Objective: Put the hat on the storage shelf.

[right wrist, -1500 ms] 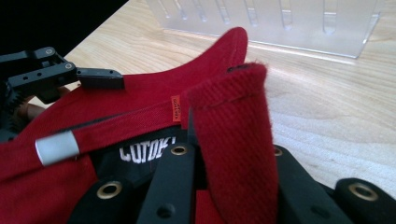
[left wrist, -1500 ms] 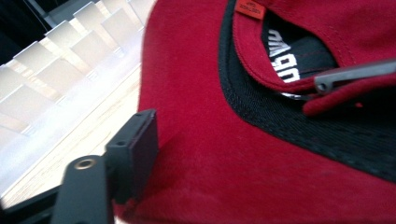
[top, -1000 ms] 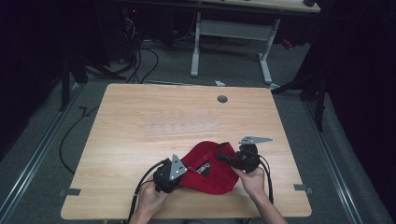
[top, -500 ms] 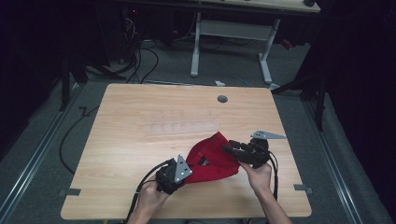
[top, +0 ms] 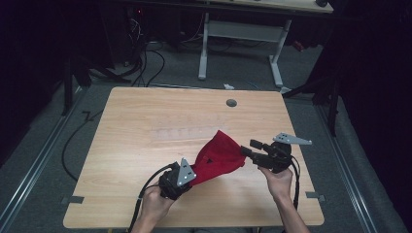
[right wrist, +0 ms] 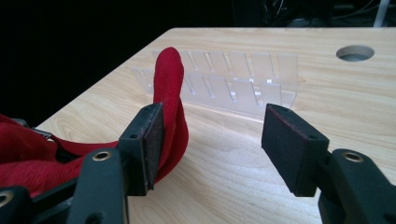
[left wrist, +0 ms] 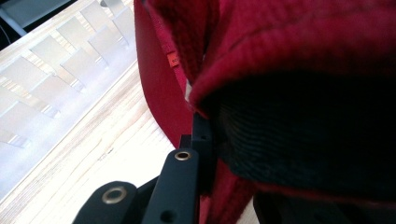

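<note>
A red knitted cloth (top: 216, 158) lies bunched on the wooden table (top: 145, 116), rising to a peak at its far end. My left gripper (top: 190, 175) is at the cloth's near-left end and shut on it. In the left gripper view the cloth (left wrist: 280, 46) drapes over the jaws, hiding one of them. My right gripper (top: 248, 147) is at the cloth's right edge. Its jaws stand wide open (right wrist: 215, 135), and a fold of the cloth (right wrist: 170, 93) rests against the outside of the left pad (right wrist: 154, 140).
A clear plastic slotted rack (right wrist: 224, 79) lies flat on the table beyond the cloth, also visible as the rack (left wrist: 60, 60) in the left gripper view. A round cable hole (top: 231, 103) sits near the far edge. Another desk frame (top: 238, 43) stands behind.
The cloth lay flat a second ago, then was pulled up into a peak. The right gripper has since moved right and now stands open beside the cloth. The left gripper stayed put.
</note>
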`<state>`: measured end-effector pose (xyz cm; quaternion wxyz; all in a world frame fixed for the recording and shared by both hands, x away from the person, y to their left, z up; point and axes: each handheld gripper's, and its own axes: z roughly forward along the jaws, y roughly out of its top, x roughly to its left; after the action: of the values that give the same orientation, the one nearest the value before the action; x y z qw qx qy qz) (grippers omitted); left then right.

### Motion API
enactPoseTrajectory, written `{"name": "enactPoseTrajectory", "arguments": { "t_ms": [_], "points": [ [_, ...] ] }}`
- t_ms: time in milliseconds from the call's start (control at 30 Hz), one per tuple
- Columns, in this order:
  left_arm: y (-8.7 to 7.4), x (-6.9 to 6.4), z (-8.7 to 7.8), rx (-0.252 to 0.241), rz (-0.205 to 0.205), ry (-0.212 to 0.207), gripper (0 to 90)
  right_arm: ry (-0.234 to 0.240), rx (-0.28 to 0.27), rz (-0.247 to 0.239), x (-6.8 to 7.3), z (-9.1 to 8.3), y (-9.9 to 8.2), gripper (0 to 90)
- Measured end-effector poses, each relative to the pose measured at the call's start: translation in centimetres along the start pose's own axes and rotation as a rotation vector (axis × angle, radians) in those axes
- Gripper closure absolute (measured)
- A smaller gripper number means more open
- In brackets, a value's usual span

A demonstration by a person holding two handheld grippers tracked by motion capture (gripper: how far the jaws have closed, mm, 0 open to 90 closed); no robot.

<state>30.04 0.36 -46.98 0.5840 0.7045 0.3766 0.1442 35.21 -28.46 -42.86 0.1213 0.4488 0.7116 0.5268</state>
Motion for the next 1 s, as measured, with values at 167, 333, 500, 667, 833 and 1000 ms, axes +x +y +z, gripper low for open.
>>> {"name": "enactPoseTrajectory", "arguments": {
  "t_ms": [167,333,500,667,833,1000],
  "points": [
    [0.1,0.1,-0.1,-0.005,0.012,0.007,83.0,0.022,-0.052,0.025,-0.4,-1.5,-0.2,37.4],
    [0.9,1.8,-0.6,-0.047,-0.075,0.016,83.5,-0.024,-0.028,0.014,-1.1,-3.1,-1.1,39.8],
    [1.3,2.7,-1.2,-0.069,-0.132,0.023,83.5,-0.101,0.082,-0.003,-2.0,-1.3,-3.3,40.6],
    [2.1,4.8,-3.0,-0.022,-0.090,-0.003,83.5,-0.217,0.170,-0.041,-2.3,0.9,-6.2,41.2],
    [2.8,6.8,-4.1,0.016,-0.035,0.007,83.5,-0.292,0.213,-0.053,-2.7,2.0,-8.1,41.1],
    [3.9,6.8,-3.6,-0.190,-0.284,0.020,83.5,-0.356,0.249,-0.087,-3.2,2.9,-9.3,40.8]
  ]
}}
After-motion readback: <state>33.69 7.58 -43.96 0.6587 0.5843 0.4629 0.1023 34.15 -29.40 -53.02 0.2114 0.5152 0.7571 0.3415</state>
